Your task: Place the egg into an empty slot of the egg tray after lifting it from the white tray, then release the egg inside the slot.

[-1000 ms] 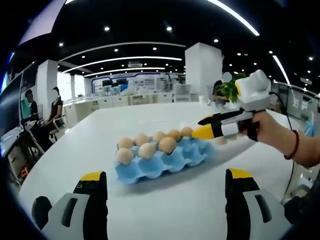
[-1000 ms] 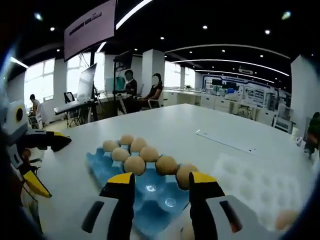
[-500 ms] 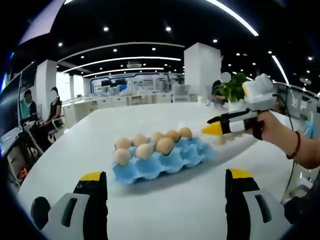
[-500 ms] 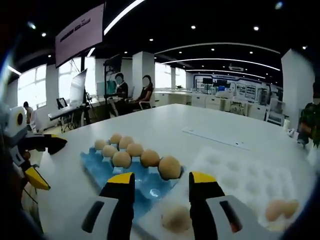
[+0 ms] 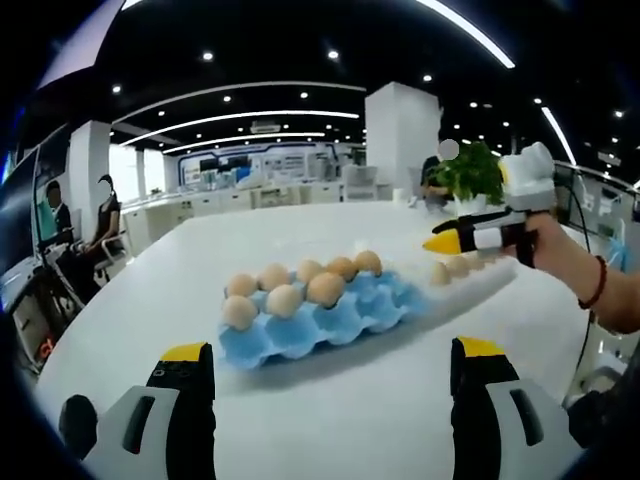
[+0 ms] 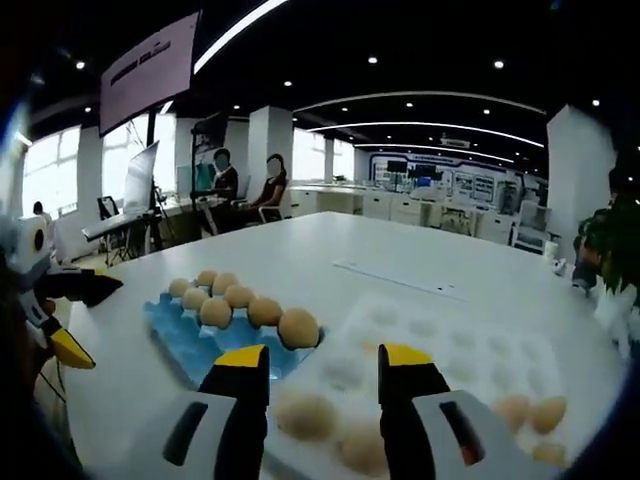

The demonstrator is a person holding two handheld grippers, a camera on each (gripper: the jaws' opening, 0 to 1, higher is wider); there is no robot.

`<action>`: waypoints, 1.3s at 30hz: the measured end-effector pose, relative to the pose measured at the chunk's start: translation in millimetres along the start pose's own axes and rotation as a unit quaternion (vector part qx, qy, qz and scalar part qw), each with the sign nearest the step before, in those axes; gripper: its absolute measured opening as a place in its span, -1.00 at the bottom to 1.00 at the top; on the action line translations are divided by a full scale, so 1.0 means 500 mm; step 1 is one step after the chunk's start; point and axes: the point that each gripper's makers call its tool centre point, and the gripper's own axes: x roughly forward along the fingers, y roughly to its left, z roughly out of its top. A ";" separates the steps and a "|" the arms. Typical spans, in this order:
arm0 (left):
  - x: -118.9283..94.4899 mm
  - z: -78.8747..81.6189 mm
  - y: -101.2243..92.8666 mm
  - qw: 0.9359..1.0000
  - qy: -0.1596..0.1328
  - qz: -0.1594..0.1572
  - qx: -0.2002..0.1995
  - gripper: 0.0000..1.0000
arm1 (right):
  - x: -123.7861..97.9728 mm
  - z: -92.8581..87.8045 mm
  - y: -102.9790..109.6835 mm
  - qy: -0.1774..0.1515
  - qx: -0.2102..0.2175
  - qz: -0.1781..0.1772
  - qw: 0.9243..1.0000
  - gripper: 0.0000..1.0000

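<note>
The blue egg tray lies mid-table with several brown eggs along its far rows; its near slots are bare. Right of it is the white tray with loose eggs. My right gripper, in a person's hand, hovers above that tray. In the right gripper view my right gripper is open over the white tray, with one egg lying on the tray below the gap. The blue egg tray is to the left. My left gripper is open, short of the blue tray.
A potted plant stands beyond the white tray. More eggs lie at the white tray's right end. My left gripper shows at the far left of the right gripper view. People sit at desks beyond the table's left edge.
My right gripper has moved off the blue tray to the right, over the white tray, so eggs on the white tray now lie under its jaws. My left gripper has held still.
</note>
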 end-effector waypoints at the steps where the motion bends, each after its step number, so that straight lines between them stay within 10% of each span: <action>1: 0.001 0.002 0.000 1.000 -0.001 0.001 0.001 1.00 | -0.006 -0.002 -0.005 0.000 0.001 -0.002 1.000 -0.09; 39: 0.029 0.010 -0.020 1.000 0.007 -0.011 0.011 1.00 | -0.111 -0.064 -0.213 0.000 0.046 -0.109 0.993 -0.09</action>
